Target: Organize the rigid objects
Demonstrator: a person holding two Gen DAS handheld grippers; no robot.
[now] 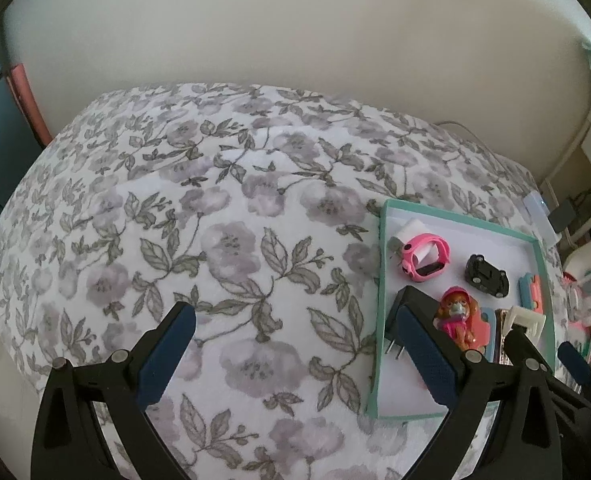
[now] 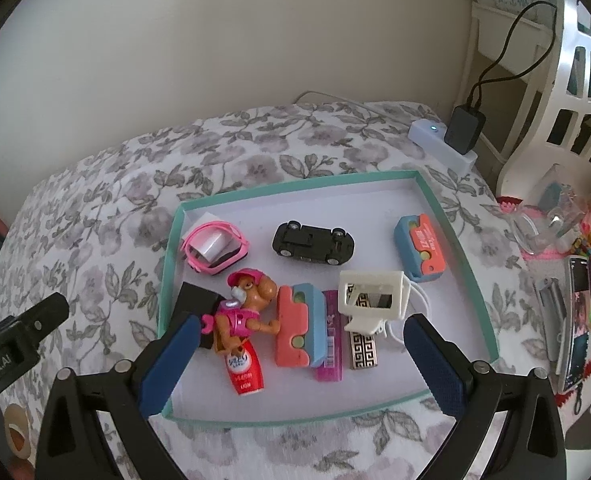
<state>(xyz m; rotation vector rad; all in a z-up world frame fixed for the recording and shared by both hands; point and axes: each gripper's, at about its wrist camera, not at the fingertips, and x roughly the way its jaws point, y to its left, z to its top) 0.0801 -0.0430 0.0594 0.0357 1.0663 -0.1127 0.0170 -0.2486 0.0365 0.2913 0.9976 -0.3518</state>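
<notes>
A bed with a floral cover (image 1: 223, 216) (grey-mauve blooms, grey leaves) stands against a plain cream wall (image 2: 223, 40). Soft, even daylight. At the right, a white cut-out chair back (image 2: 575, 80) and a cluttered side surface (image 2: 567, 280).

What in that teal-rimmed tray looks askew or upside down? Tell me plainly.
The black toy car lies on its roof, wheels and underside up, at the back middle of the tray. The dog figure sprawls on its side across a red tube near the front left. Both tongs are open and hold nothing.
</notes>
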